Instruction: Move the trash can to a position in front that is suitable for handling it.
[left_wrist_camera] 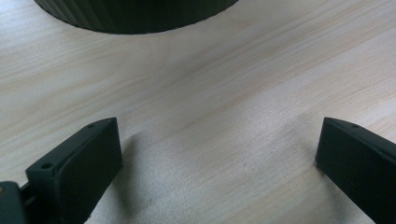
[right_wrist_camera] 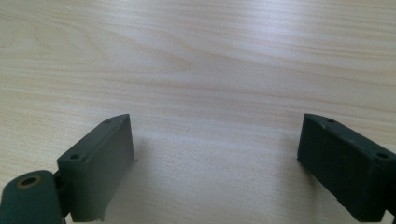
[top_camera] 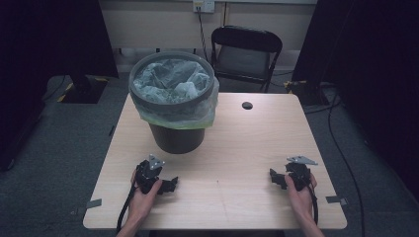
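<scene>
A dark waste bin point(top_camera: 174, 101) lined with a pale plastic bag stands at the back left of the light wooden table point(top_camera: 247, 143). My left gripper point(top_camera: 170, 184) rests on the table in front of the bin, held by a hand, pointing toward the table's middle. In the left gripper view its jaws stand wide apart over bare wood point(left_wrist_camera: 219, 154), with the bin's base point(left_wrist_camera: 135, 16) at the top. My right gripper point(top_camera: 274, 177) lies near the front right, pointing left. Its jaws are spread wide in the right gripper view point(right_wrist_camera: 215, 154) with nothing between them.
A black folding chair point(top_camera: 245, 54) stands behind the table. A round cable hole point(top_camera: 247, 105) sits near the table's far edge. Cables run over the floor at the right point(top_camera: 341, 143). Bare wood lies between the two grippers.
</scene>
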`<move>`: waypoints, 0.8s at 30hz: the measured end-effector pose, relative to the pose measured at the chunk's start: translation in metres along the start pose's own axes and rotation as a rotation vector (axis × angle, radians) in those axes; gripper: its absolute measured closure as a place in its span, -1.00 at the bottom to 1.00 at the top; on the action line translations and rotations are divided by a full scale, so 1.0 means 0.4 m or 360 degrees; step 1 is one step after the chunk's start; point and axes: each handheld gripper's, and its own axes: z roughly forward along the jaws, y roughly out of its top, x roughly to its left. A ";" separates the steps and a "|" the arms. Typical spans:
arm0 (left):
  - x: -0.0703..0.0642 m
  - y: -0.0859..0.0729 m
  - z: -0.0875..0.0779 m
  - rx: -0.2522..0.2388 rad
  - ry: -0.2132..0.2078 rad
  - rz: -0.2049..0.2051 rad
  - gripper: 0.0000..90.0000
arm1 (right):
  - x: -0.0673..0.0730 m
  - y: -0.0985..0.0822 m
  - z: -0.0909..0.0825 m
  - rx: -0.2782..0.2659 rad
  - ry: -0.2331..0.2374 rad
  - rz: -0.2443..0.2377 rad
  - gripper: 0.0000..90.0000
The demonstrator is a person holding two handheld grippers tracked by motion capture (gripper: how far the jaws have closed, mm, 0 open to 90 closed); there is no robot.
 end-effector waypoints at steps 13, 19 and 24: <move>-0.006 -0.003 -0.029 -0.0052 -0.0045 -0.0040 -0.65 | 0.013 0.015 -0.015 -0.0074 0.0050 -0.0038 -0.67; -0.012 0.002 -0.043 -0.0077 -0.0113 -0.0019 -0.65 | 0.025 0.019 -0.020 -0.0101 0.0113 -0.0052 -0.67; -0.015 0.016 -0.058 -0.0125 -0.0129 0.0001 -0.65 | 0.031 0.035 -0.029 -0.0121 0.0174 -0.0057 -0.66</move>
